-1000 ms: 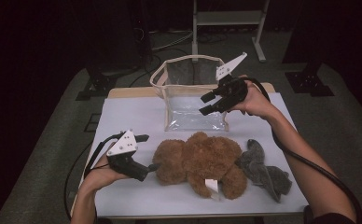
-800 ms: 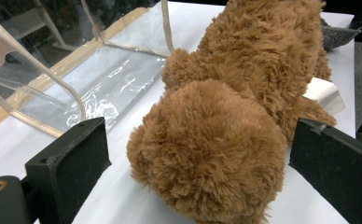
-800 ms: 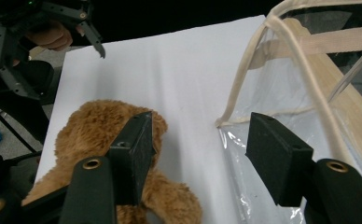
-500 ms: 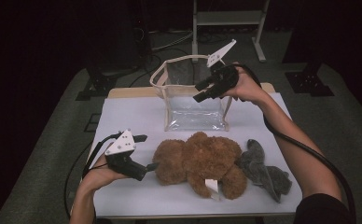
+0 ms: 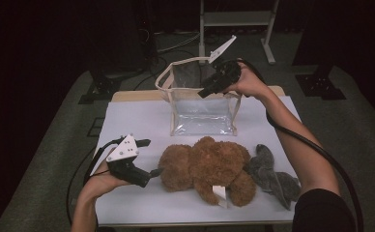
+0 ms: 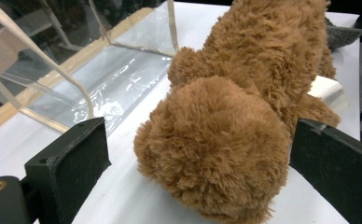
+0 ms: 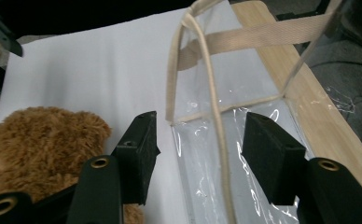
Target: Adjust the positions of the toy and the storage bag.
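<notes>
A brown teddy bear (image 5: pixel 209 166) lies across the white table (image 5: pixel 137 121), its head toward my left gripper (image 5: pixel 152 173). In the left gripper view the bear's head (image 6: pixel 216 154) sits between the wide-open jaws, with a gap on the left side. A clear plastic bag (image 5: pixel 202 111) with beige trim stands open behind the bear. My right gripper (image 5: pixel 206 92) hovers at the bag's top right rim. In the right gripper view the beige rim strip (image 7: pixel 215 140) runs between the jaws of the right gripper (image 7: pixel 202 154). These jaws have just been closing, but the pads stand clear of the rim.
A grey plush toy (image 5: pixel 272 176) lies right of the bear near the table's front right. A wooden strip (image 5: pixel 137 95) borders the table's far edge. A metal stand (image 5: pixel 234 19) and cables sit on the dark floor beyond.
My right gripper has moved left and farther back along the bag's top, and its jaws have narrowed. The left gripper, bear and grey plush have stayed put.
</notes>
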{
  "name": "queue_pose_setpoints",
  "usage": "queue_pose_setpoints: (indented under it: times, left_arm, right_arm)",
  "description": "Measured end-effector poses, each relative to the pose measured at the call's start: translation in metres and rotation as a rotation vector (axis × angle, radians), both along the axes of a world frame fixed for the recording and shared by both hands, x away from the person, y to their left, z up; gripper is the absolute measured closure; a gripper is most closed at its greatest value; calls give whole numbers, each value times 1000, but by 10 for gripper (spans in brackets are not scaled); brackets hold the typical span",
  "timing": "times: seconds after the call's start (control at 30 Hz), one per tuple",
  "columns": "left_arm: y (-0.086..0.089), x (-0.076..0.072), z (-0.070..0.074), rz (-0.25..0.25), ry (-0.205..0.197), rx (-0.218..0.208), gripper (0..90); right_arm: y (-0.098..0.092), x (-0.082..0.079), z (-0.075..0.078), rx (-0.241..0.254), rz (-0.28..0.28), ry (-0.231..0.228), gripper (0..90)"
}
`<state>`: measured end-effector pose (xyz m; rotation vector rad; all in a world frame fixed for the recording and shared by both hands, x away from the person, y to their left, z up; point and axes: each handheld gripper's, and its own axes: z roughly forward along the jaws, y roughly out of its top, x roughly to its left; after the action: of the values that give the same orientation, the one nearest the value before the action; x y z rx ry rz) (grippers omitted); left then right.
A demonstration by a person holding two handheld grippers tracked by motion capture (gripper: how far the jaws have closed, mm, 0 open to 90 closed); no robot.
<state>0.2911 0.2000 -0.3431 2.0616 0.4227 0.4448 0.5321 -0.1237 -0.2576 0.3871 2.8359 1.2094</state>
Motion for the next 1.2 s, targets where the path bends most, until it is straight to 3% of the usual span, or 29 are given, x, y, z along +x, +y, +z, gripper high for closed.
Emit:
queue_pose_setpoints:
  times: [0.17, 0.23, 0.63, 1.0, 1.2]
  left_arm:
    - [1, -1, 0, 3, -2, 0, 38]
    - [1, -1, 0, 4, -2, 2, 38]
    - [2, -3, 3, 5, -15, 3, 38]
    - [2, -4, 3, 2, -16, 5, 38]
    - [3, -4, 4, 3, -18, 2, 38]
  right_arm:
    - [-1, 5, -3, -12, -14, 8, 476]
    - [-2, 5, -6, -29, -23, 27, 538]
    - [-6, -5, -15, -78, -37, 36, 838]
    - [-5, -20, -16, -86, -39, 42, 870]
    - [-8, -37, -15, -85, -11, 39, 871]
